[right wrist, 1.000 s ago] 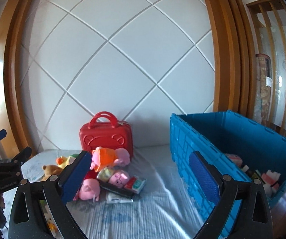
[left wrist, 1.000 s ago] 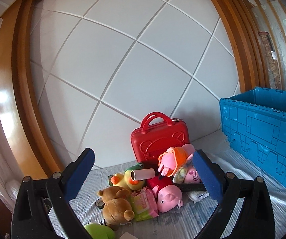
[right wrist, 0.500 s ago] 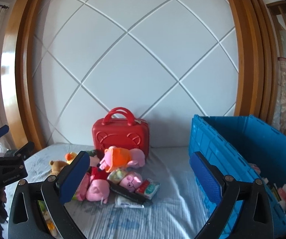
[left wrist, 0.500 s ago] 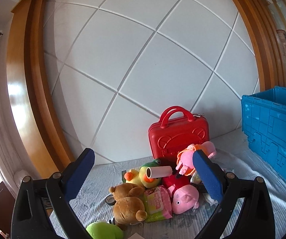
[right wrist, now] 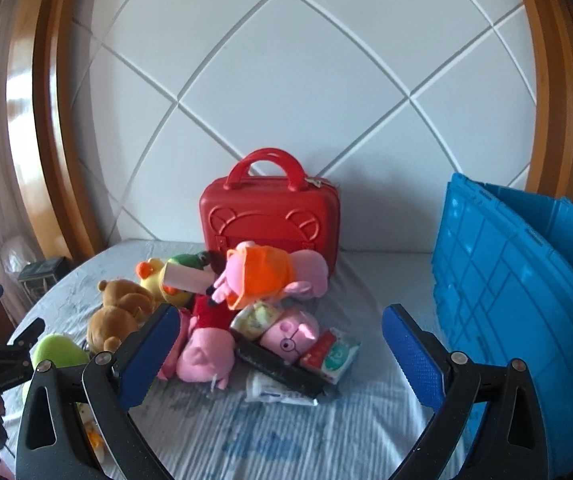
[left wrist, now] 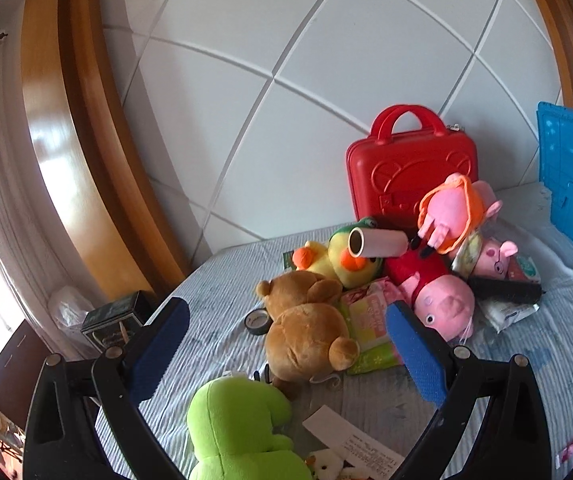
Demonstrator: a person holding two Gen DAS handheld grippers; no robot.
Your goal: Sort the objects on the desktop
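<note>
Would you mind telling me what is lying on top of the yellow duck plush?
A pale cardboard-cored roll rests across the yellow duck plush, its open end facing the left wrist camera. The duck wears a green cap. The roll's far end is hidden behind the pig plush.

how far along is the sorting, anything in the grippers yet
Early on, by the look of it. Done: nothing visibly; the blue crate shows only its outer wall, so its contents can't be seen. In hand: nothing; the left gripper and right gripper are both open and empty. Left: the whole pile, including the brown bear, green plush, pink pig and red case.
</note>
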